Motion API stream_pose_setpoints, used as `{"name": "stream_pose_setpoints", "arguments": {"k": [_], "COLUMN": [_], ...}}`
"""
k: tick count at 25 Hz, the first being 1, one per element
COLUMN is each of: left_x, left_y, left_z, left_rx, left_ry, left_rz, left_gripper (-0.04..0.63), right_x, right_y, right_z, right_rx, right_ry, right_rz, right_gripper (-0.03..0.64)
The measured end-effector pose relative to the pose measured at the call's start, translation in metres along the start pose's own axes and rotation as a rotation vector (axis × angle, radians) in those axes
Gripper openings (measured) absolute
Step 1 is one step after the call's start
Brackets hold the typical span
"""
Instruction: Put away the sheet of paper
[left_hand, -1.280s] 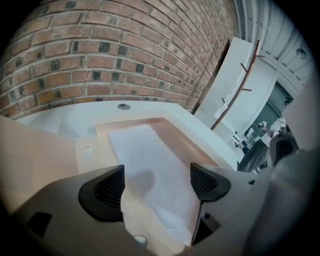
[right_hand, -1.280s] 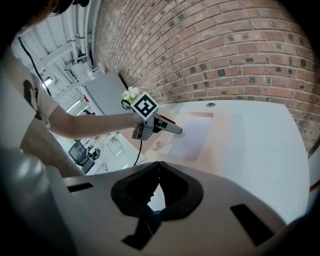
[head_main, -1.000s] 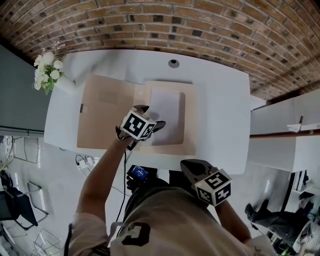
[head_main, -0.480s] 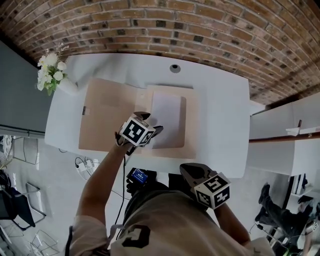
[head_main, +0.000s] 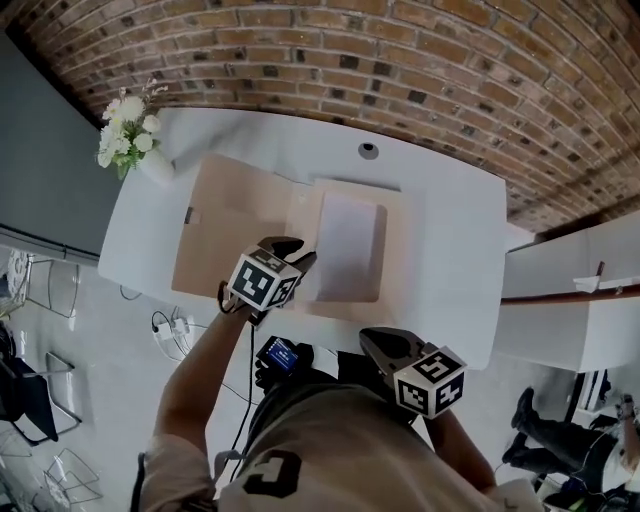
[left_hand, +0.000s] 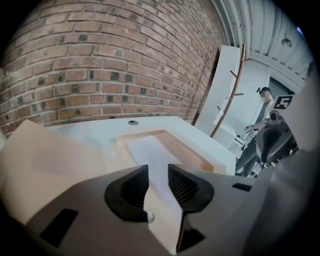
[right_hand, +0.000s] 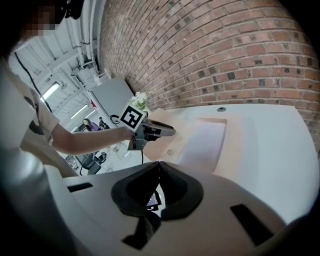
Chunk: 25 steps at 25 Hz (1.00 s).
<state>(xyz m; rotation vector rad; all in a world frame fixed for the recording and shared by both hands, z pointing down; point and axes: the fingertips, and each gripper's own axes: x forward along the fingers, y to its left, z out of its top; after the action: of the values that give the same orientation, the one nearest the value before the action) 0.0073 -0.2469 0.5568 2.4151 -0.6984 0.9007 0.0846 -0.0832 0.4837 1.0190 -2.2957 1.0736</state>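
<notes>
A white sheet of paper (head_main: 350, 245) lies flat in the right half of an open beige folder (head_main: 225, 220) on the white table (head_main: 450, 230). My left gripper (head_main: 297, 250) is low at the folder's front edge, just left of the sheet. In the left gripper view its jaws (left_hand: 158, 185) are closing with a gap left between the pads. Through that gap show the folder's pale surface and a small round snap; the paper (left_hand: 150, 150) lies beyond. My right gripper (head_main: 372, 338) is shut and empty, held near my body off the table's front; its own view (right_hand: 159, 172) shows the jaws meeting.
A vase of white flowers (head_main: 128, 130) stands at the table's far left corner. A round cable hole (head_main: 369, 150) sits near the brick wall. The folder's left flap (left_hand: 45, 155) rises slightly. White cabinets (head_main: 580, 280) stand to the right; chairs and cables are on the floor.
My left gripper has drawn back toward the folder's front edge, away from the sheet's left side, and its jaws have narrowed. The right gripper has stayed put.
</notes>
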Motion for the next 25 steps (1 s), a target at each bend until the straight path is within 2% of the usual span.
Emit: {"name": "stream_pose_setpoints", "arguments": {"k": [3,4,11,16,18,21,25], "left_x": [-0.025,-0.032,-0.080,-0.107,-0.118,-0.137,-0.161], "left_y": [0.003,0.003,-0.005,-0.016,-0.021,-0.027,-0.033], "left_z": [-0.003,-0.005,-0.001,-0.013,-0.017,-0.022,-0.031], "left_rx": [0.001,-0.001,-0.018,-0.023,-0.029,-0.036,-0.060], "left_ry": [-0.043,-0.056,-0.203,-0.243,-0.254,-0.278,-0.323], "left_rz": [0.062,0.078,0.091,0.096,0.087,0.089,0.092], "left_gripper": [0.028,0.019,0.014,0.014,0.014,0.014,0.014], "right_x": [0.004,0.005,0.015,0.018,0.020,0.024,0.029], "right_y": [0.009,0.013,0.039,0.052,0.062,0.079,0.095], "right_z": [0.005,0.006,0.014,0.021,0.022,0.019,0.010], "right_rx": [-0.001,-0.003,-0.063,-0.109,-0.121,-0.151,-0.180], "right_ry": [-0.005,-0.005,-0.018,-0.071,-0.080,-0.069,-0.048], "right_rz": [0.022,0.030,0.065,0.034,0.051,0.075,0.060], "right_gripper": [0.021,0.021,0.021,0.021,0.021,0.021,0.021]}}
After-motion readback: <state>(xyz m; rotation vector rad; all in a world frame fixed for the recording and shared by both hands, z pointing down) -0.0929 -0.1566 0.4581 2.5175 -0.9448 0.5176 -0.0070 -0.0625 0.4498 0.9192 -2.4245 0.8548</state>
